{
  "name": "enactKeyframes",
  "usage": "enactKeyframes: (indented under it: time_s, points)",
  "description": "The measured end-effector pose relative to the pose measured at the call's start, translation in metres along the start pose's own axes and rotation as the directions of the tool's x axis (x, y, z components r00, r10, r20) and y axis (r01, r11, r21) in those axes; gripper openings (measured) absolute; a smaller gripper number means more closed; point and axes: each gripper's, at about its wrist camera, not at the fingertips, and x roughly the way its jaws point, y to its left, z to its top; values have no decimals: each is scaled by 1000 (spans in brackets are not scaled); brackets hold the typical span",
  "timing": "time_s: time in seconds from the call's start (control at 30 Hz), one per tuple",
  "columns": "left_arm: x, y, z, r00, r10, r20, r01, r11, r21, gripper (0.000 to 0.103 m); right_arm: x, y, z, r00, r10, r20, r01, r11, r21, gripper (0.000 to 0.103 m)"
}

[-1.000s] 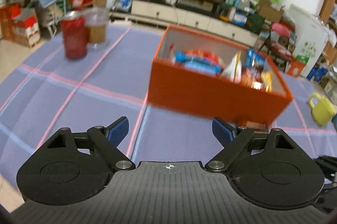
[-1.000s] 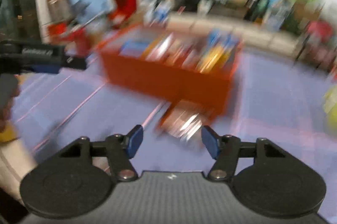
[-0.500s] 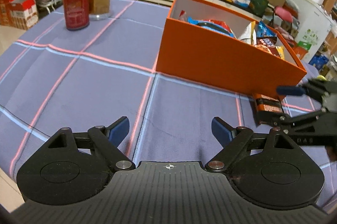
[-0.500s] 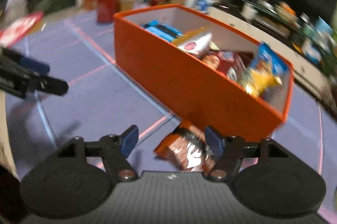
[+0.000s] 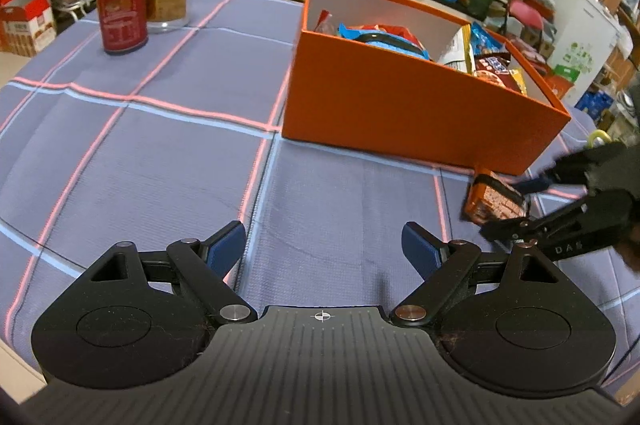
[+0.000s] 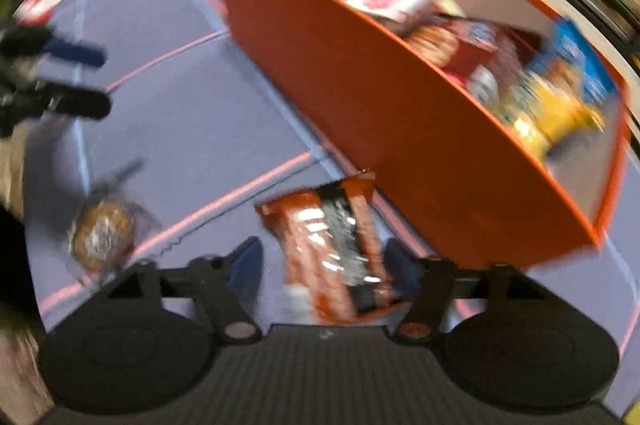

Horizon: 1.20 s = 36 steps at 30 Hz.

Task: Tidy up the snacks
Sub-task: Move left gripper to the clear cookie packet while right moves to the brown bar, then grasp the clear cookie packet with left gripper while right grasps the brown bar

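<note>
Behind a cluttered living room, the checked table [image 5: 160, 153] carries an orange box [image 5: 400, 105] of snacks. Right tongs [image 6: 324, 265], wide, straddle a loose wrapper [image 6: 336, 245] beside it, likely for boxing; left tongs [image 5: 324, 245] wait wide and empty.

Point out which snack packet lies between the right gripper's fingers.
The orange-and-black wrapped packet on the cloth just outside the orange box. It lies between the right gripper's open fingers; the round cookie packet sits off to its left.
</note>
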Motion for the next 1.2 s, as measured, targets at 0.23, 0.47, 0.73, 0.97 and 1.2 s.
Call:
enactKeyframes:
  time_s: [0.23, 0.47, 0.73, 0.97, 1.2]
  points:
    - [-9, -12, -10, 1000, -1, 8, 0, 1000, 29, 73, -28, 41, -60, 969, -244, 50, 174, 807, 564, 61]
    - [-15, -34, -38, 1000, 19, -6, -19, 1000, 13, 75, -67, 81, -78, 912, -390, 126, 221, 728, 649, 75]
    - [-6, -64, -60, 998, 58, -3, -58, 998, -32, 77, -55, 81, -84, 886, -440, 147, 256, 728, 636, 76]
    - [11, -76, -61, 997, 76, -6, -76, 997, 19, 67, -33, 60, -82, 922, -376, 92, 227, 718, 658, 72]
    - [7, -57, -62, 996, 90, 11, -90, 993, 72, 51, -31, 57, -80, 926, -367, 87, 242, 756, 609, 67]
